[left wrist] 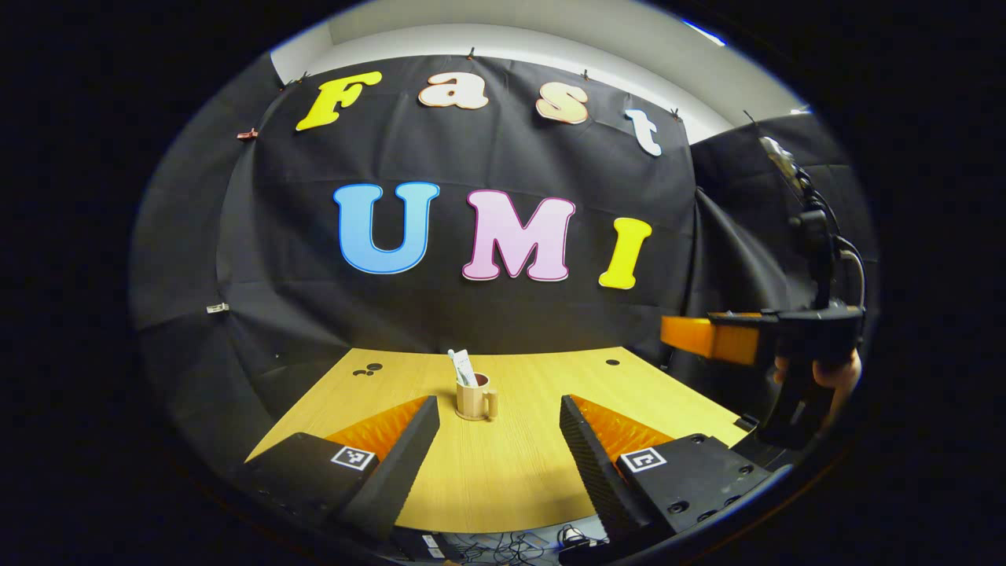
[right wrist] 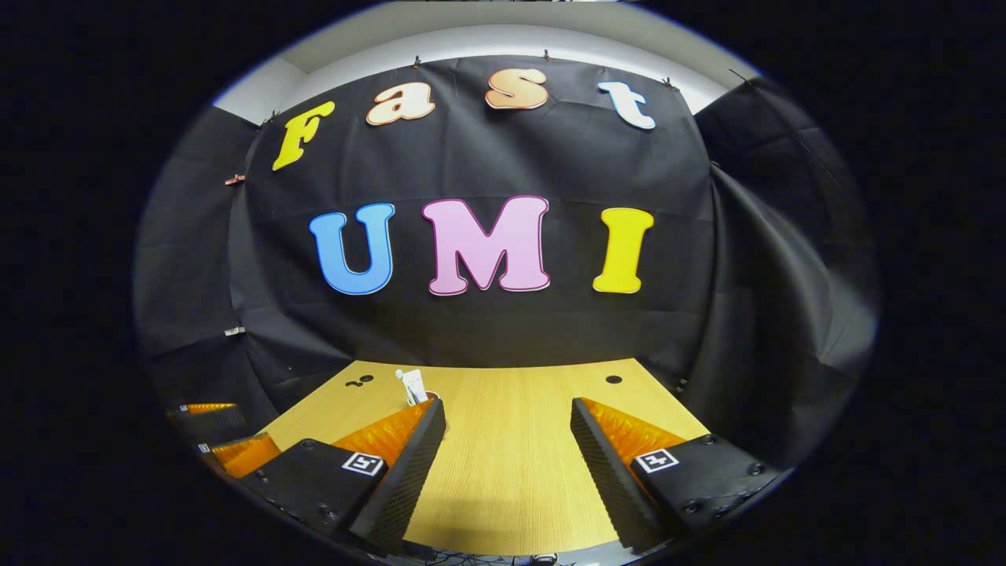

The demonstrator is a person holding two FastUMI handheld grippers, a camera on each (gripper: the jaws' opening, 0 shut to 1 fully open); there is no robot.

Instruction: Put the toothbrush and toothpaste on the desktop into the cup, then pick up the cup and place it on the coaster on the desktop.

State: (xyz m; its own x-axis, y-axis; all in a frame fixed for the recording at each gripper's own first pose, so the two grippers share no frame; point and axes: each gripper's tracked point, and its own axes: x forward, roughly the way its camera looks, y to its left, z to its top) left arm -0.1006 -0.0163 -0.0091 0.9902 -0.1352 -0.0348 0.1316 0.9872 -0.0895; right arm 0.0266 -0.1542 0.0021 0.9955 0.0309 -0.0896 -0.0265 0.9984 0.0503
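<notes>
A tan cup (left wrist: 475, 399) with a handle on its right stands on the wooden desktop (left wrist: 511, 464), with the toothbrush (left wrist: 453, 365) and the white toothpaste tube (left wrist: 465, 368) sticking up out of it. My left gripper (left wrist: 497, 444) is open, back from the cup near the front edge, nothing between its fingers. In the right gripper view, the toothpaste tube (right wrist: 413, 386) pokes up behind the left finger; the cup itself is hidden. My right gripper (right wrist: 509, 452) is open and empty above the desktop (right wrist: 511, 472). I cannot make out a coaster under the cup.
The other gripper (left wrist: 754, 334), held by a hand (left wrist: 837, 373), hovers at the right of the left gripper view. Small dark holes (left wrist: 368, 369) mark the desktop's far corners. Black cloth walls the booth behind and beside the desk.
</notes>
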